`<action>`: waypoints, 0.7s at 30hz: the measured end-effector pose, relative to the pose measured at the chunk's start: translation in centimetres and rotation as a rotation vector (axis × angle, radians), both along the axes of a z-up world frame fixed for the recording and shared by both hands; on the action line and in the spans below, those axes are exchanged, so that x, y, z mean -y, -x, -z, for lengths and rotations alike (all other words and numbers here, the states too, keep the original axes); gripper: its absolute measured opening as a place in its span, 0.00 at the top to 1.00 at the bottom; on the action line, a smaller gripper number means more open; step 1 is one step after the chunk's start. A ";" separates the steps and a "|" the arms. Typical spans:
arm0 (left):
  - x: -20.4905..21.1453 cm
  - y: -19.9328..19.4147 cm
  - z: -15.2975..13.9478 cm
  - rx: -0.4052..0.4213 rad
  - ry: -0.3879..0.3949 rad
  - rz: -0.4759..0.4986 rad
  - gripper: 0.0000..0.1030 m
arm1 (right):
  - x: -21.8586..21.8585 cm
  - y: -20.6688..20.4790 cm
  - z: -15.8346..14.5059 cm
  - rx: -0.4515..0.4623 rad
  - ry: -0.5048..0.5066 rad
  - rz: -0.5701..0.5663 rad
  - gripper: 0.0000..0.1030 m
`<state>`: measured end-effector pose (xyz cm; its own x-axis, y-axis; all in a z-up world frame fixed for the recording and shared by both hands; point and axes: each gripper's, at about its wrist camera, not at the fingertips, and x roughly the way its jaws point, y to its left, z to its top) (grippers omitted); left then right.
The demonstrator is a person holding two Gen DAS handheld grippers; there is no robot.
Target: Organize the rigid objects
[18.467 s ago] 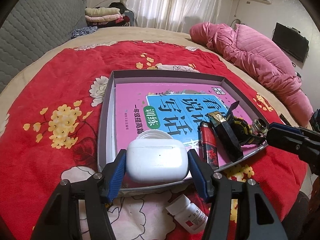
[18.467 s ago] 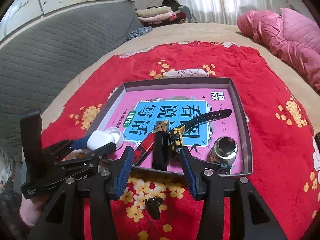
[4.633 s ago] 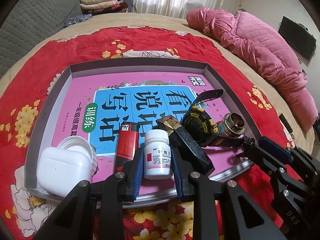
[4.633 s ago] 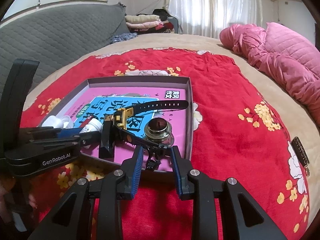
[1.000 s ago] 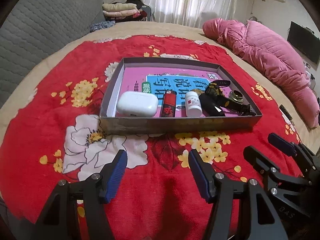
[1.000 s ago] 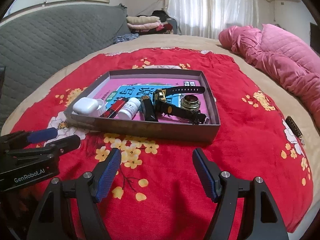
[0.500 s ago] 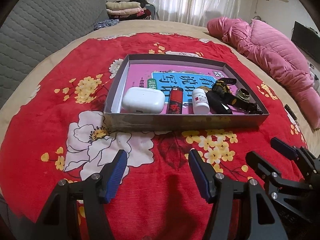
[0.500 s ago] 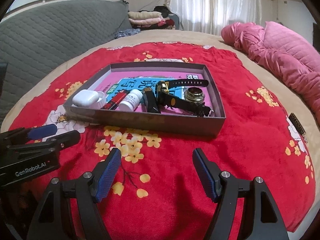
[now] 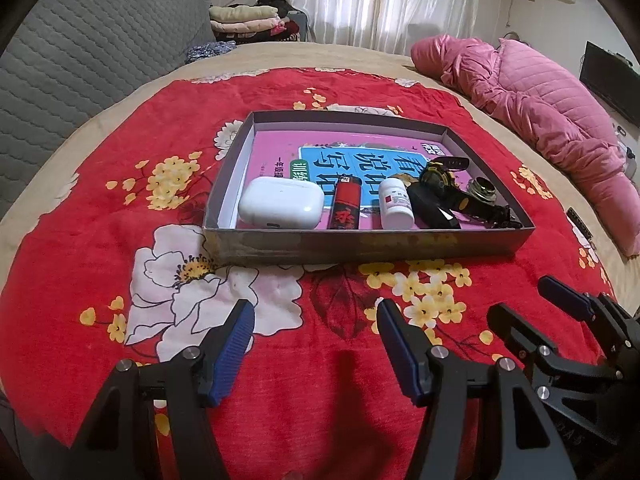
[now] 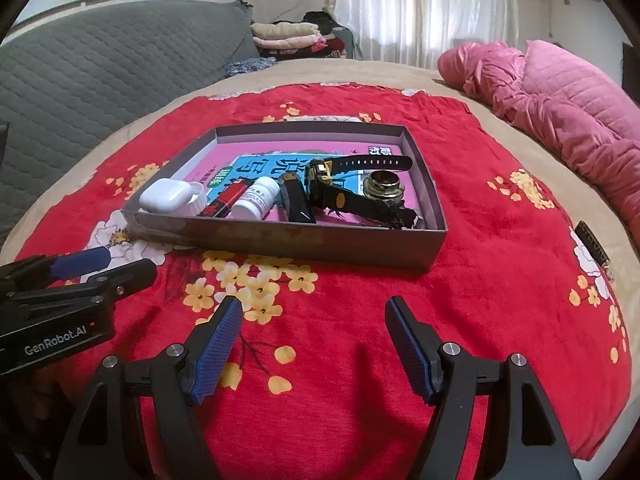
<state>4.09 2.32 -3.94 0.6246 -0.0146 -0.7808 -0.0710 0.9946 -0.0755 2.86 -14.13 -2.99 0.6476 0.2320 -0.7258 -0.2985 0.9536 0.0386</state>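
Observation:
A grey shallow box (image 9: pixel 360 246) (image 10: pixel 288 246) sits on the red flowered blanket. It holds a pink book, a white earbud case (image 9: pixel 280 205) (image 10: pixel 166 196), a red lighter (image 9: pixel 346 208) (image 10: pixel 226 202), a white pill bottle (image 9: pixel 395 204) (image 10: pixel 256 197), a black and yellow watch (image 9: pixel 438 188) (image 10: pixel 340 184) and a small metal jar (image 9: pixel 482 193) (image 10: pixel 384 186). My left gripper (image 9: pixel 314 322) is open and empty, in front of the box. My right gripper (image 10: pixel 314 320) is open and empty, also in front of the box; it shows at the right of the left wrist view (image 9: pixel 560 300).
A pink quilt (image 9: pixel 540 100) lies at the right on the bed. A grey padded headboard (image 9: pixel 80 40) runs along the left. Folded clothes (image 9: pixel 248 16) sit at the back. A small dark strip (image 10: pixel 594 244) lies on the blanket at the right edge.
Both grippers have drifted slightly, with the box a little nearer and higher in view. Both stay open and empty; the objects in the box have not moved.

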 end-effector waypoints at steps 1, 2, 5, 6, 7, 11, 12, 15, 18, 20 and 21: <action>0.0 0.0 0.0 0.002 -0.001 0.002 0.39 | 0.0 0.0 0.0 0.000 0.001 0.000 0.27; 0.0 0.0 0.0 0.002 -0.001 0.004 0.39 | 0.0 0.0 0.0 0.001 0.000 0.001 0.27; 0.0 0.0 0.0 0.001 -0.002 0.007 0.39 | 0.0 0.0 0.0 -0.001 -0.001 0.006 0.27; 0.1 0.0 0.0 0.002 -0.005 0.009 0.39 | 0.1 0.0 0.0 -0.002 -0.002 0.008 0.27; 0.1 0.0 0.0 0.002 -0.004 0.013 0.39 | 0.1 0.0 0.0 -0.003 -0.004 0.008 0.27; 0.3 0.0 0.1 0.001 0.007 0.026 0.39 | 0.1 0.1 -0.1 0.000 -0.002 0.006 0.27; 0.3 0.0 0.1 0.000 0.009 0.028 0.39 | 0.1 0.1 -0.1 0.000 -0.001 0.003 0.27; 0.3 -0.1 0.2 -0.007 0.018 0.032 0.39 | -0.1 0.1 -0.1 -0.001 0.007 -0.003 0.27; 0.2 -0.1 0.2 -0.007 0.019 0.032 0.39 | -0.2 0.1 -0.1 0.000 0.014 -0.006 0.27; 0.1 -0.2 0.2 -0.001 0.012 0.027 0.39 | -0.2 0.2 -0.1 0.001 0.017 -0.005 0.27; 0.0 -0.1 0.2 0.002 0.008 0.024 0.39 | -0.2 0.2 -0.1 0.001 0.018 -0.005 0.27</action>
<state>4.23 2.29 -4.12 0.6256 -0.0358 -0.7793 -0.0467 0.9954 -0.0831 2.68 -13.92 -2.89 0.6471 0.2223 -0.7293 -0.3029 0.9528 0.0216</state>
